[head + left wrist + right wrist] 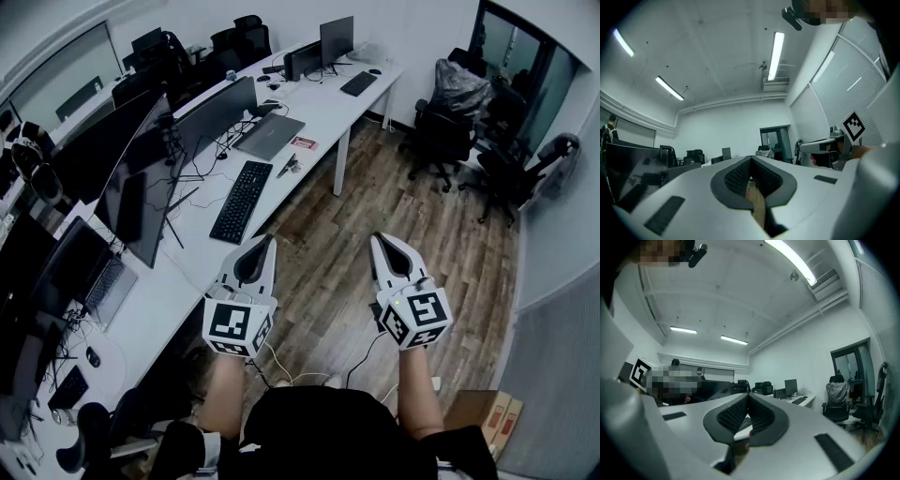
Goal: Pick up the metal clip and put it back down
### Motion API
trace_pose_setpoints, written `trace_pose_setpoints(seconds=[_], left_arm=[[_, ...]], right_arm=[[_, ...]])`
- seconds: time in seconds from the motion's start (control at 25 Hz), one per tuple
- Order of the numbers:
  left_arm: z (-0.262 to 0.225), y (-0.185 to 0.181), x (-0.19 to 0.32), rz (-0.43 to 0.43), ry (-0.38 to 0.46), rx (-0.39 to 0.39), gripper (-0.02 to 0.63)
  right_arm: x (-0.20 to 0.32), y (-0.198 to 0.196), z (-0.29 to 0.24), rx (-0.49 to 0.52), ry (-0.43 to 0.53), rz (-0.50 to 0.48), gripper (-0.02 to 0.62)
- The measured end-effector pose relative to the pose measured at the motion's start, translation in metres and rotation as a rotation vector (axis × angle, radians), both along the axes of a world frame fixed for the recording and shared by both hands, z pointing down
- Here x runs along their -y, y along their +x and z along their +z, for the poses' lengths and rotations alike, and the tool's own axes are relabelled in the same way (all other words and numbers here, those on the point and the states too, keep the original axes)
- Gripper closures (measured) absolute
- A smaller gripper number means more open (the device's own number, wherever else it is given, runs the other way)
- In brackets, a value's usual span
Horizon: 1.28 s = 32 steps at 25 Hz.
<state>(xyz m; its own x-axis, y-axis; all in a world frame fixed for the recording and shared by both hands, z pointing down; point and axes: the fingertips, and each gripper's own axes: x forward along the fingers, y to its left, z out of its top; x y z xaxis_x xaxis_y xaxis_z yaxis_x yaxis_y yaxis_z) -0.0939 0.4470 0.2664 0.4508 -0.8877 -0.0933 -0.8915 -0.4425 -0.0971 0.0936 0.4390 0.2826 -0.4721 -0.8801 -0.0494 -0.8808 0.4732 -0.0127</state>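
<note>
Matt wood-plank floor (450,281), smooth white desk top (328,108), glossy dark monitor screens (131,187).

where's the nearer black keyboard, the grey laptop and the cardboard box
nearer black keyboard (241,201), head view, middle of its keys
grey laptop (270,135), head view, centre of its flat grey top
cardboard box (480,412), head view, its top face
</note>
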Motion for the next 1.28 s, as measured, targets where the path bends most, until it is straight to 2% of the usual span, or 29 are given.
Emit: trace_pose_setpoints(seconds=[0.28, 0.64, 0.92, 1.08, 1.28], left_arm=[[-0.001, 0.02, 0.0, 0.019, 0.002, 0.04, 0.594], [0.002, 0.035, -0.003, 0.021, 0.004, 0.038, 0.594], [0.004, 0.049, 0.004, 0.011, -0.003, 0.049, 0.594], [0.019, 0.061, 0.004, 0.003, -0.034, 0.066, 0.594], [0.032, 0.065, 0.017, -0.002, -0.083, 0.066, 0.594]], right_arm=[[0.0, 0.011, 0.007, -0.02, -0.01, 0.002, 0.572], [-0.001, 0.023, 0.014, 0.003, -0.004, -0.02, 0.572], [0.007, 0.034, 0.027, -0.088, -0.004, -0.015, 0.571], [0.012, 0.04, 0.033, -0.084, -0.011, -0.03, 0.571], [0.023, 0.038, 0.04, -0.129, -0.016, -0.039, 0.571]])
